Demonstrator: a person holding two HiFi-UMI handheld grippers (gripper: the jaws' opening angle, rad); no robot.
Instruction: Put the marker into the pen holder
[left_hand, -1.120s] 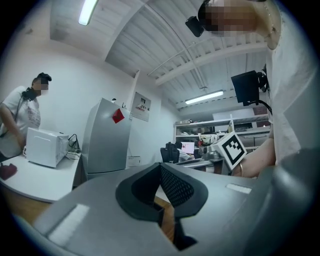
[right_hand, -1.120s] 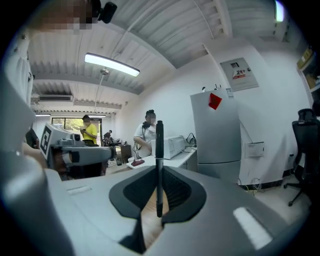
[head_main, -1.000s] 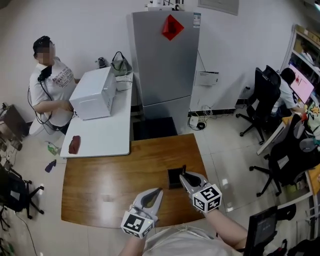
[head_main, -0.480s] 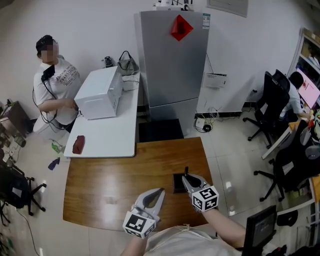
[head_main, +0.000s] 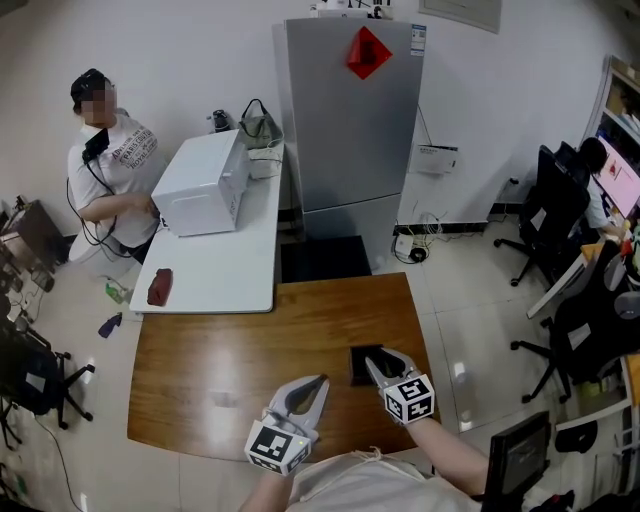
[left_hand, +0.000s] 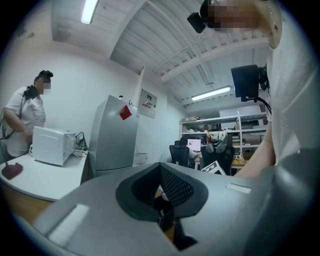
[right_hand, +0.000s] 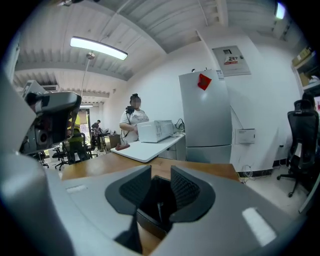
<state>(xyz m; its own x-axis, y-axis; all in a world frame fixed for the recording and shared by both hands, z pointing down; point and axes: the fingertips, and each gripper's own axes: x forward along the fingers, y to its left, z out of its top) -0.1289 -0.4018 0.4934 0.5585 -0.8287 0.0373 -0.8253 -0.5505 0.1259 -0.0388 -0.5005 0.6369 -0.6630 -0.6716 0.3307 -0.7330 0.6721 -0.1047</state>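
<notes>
The black pen holder (head_main: 362, 359) stands on the brown wooden table (head_main: 240, 360) near its right edge. My right gripper (head_main: 379, 363) hovers right over it, its jaws opening, pads apart and pressing on nothing. In the right gripper view the holder (right_hand: 149, 220) lies just below the parted pads (right_hand: 186, 189), and a thin pale stick inside it looks like the marker (right_hand: 159, 210). No marker shows in the head view. My left gripper (head_main: 317, 383) rests low over the table's front, left of the holder, shut and empty; its closed tips (left_hand: 161, 172) show only wood beneath.
A white table (head_main: 215, 275) adjoins the far edge, carrying a microwave (head_main: 203, 184) and a dark red object (head_main: 158, 286). A person (head_main: 105, 165) stands at its left. A grey fridge (head_main: 352, 120) stands behind. Office chairs (head_main: 548, 215) stand at the right.
The marker that stuck up between the right gripper's jaws above the holder is gone from the head view. The right jaws have parted. The left gripper has stayed put.
</notes>
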